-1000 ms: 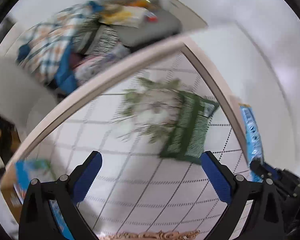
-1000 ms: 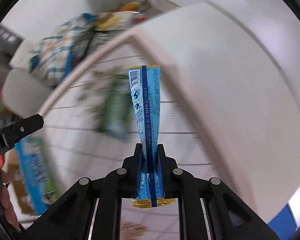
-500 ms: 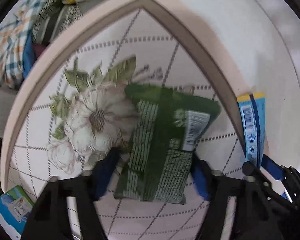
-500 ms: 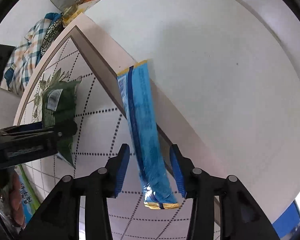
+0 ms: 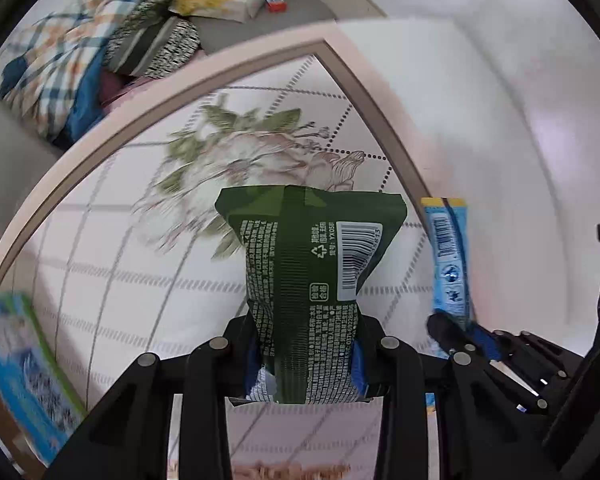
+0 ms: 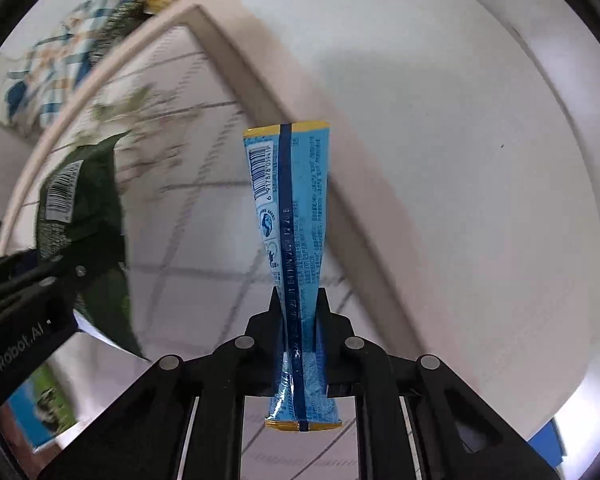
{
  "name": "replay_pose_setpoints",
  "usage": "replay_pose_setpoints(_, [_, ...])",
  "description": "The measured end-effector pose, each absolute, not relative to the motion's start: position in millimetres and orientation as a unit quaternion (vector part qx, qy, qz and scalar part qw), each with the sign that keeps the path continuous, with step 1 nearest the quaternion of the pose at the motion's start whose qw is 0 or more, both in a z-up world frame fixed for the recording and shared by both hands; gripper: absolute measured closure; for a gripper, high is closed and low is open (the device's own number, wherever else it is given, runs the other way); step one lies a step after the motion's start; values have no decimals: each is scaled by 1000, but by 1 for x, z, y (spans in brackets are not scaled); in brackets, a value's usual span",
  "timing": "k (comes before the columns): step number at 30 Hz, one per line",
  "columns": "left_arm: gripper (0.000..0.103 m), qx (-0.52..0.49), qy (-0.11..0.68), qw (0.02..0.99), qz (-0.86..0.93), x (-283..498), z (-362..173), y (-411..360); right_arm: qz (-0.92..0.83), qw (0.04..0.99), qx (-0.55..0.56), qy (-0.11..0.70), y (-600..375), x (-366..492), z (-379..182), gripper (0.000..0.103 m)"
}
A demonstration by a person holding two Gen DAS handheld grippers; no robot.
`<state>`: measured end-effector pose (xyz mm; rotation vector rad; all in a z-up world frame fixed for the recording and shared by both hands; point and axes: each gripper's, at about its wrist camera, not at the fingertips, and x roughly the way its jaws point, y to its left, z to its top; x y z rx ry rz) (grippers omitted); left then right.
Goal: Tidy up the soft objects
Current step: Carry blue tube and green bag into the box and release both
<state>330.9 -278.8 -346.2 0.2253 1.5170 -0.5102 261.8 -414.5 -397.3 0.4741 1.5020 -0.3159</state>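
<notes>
Green packet (image 5: 304, 280) pinched, waist crumpled; blue packet (image 6: 292, 216) likewise, seemingly lifted

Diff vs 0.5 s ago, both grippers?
Left gripper closed its jaws on the green packet and lifted it off the floral mat. Right gripper re-clamped the blue packet and raised it. Mat and clothes pile unchanged.
</notes>
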Motion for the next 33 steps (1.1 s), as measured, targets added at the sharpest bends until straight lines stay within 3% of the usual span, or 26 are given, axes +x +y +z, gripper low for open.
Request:
replay_pose_setpoints(8, [71, 32, 628, 756, -179, 294, -247, -123, -32, 740, 257, 620, -318, 235, -294, 90])
replay_pose_setpoints(16, [71, -47, 640, 765, -59, 281, -234, 69, 87, 757, 253, 596, -146, 219, -226, 90])
replay_pose_setpoints(24, [71, -116, 670, 733, -18, 289, -274, 168, 88, 753, 228, 611, -18, 240, -246, 90])
replay_pose_setpoints(33, [71, -128, 711, 689, -62, 301, -320, 170, 37, 743, 205, 636, 16, 256, -305, 89])
